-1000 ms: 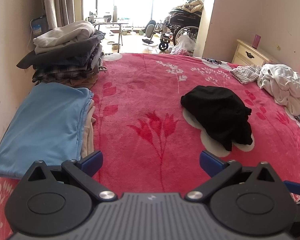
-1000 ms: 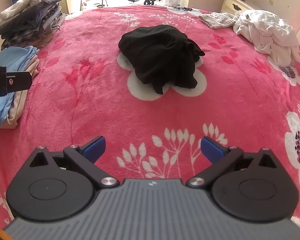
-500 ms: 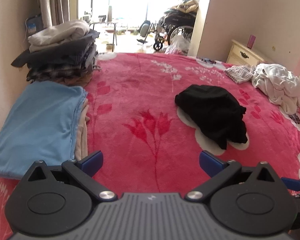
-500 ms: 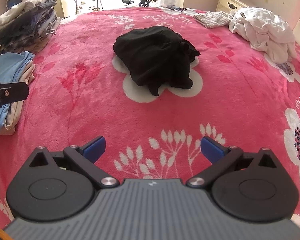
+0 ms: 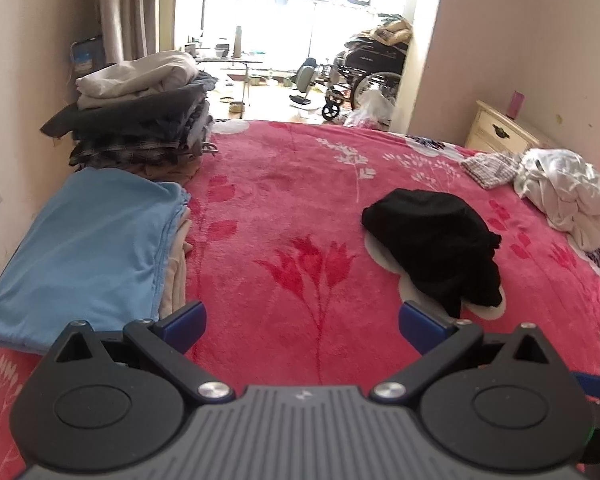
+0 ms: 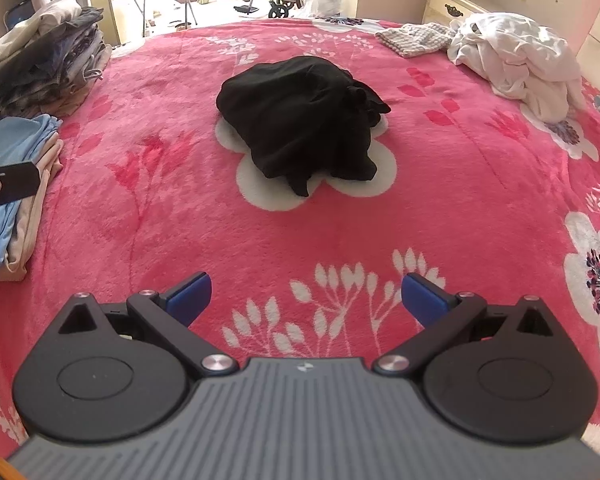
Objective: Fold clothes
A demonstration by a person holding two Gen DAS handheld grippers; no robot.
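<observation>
The left gripper (image 5: 302, 326) hangs released above the pink floral blanket (image 5: 292, 208), its blue fingers spread wide with nothing between them. The right gripper (image 6: 305, 297) is likewise released and empty over the same blanket (image 6: 480, 208).

Taking the black garment (image 6: 302, 126) as the landmark: it lies crumpled in a heap on a white flower print, ahead of the right gripper and centred in its view, while in the left wrist view the black garment (image 5: 434, 246) sits ahead and to the right of the fingers. Its folds merge into one dark mass, so what kind of clothing it is cannot be told.

Left of the garment, at the bed's edge, lies a folded light-blue cloth (image 5: 86, 248) on a cream piece; the right wrist view cuts this pile off and part of it is covered by a black bar at the frame's left edge. Beyond it stands a tall stack of folded clothes (image 5: 140, 116). Right of the garment sits a rumpled white heap (image 6: 516, 60) with a checked cloth (image 6: 416, 38) beside it.

Only the left wrist view shows the bright doorway and the wheelchair (image 5: 370, 76) whole, though washed out by glare.
</observation>
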